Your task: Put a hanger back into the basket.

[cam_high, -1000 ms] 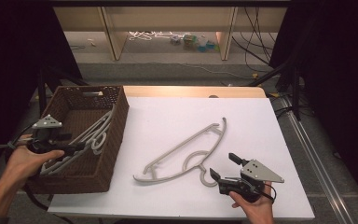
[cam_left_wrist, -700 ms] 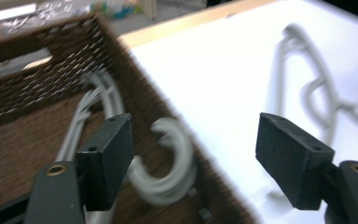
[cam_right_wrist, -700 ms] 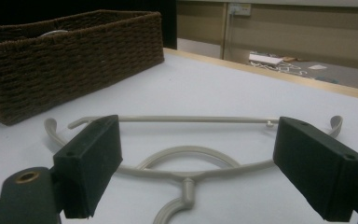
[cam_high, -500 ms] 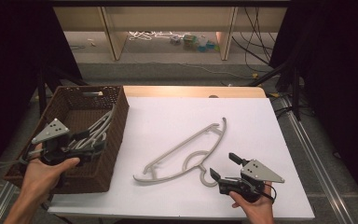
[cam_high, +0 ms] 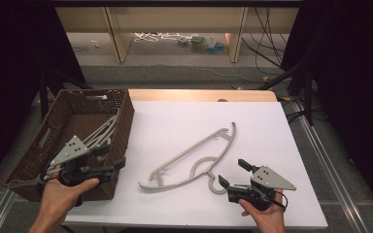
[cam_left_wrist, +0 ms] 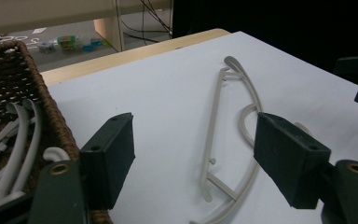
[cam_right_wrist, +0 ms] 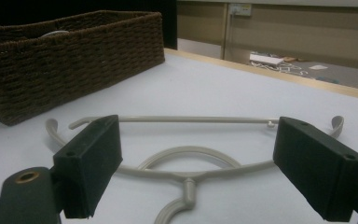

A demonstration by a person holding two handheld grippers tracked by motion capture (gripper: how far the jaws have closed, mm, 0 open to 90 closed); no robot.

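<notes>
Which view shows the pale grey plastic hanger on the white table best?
The high view: the whole pale grey plastic hanger lies unobstructed. The right gripper view shows hanger low, jaws covering its ends. The left gripper view shows it foreshortened, partly hidden.

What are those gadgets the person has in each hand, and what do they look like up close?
They are two matching handheld grippers. The left gripper and right gripper each have a black body, two flat rectangular black jaws and a grey three-cornered plate on top. The jaw arms carry brass-coloured rivets. A thin cable trails from the left one. The forearms show no sleeves.
</notes>
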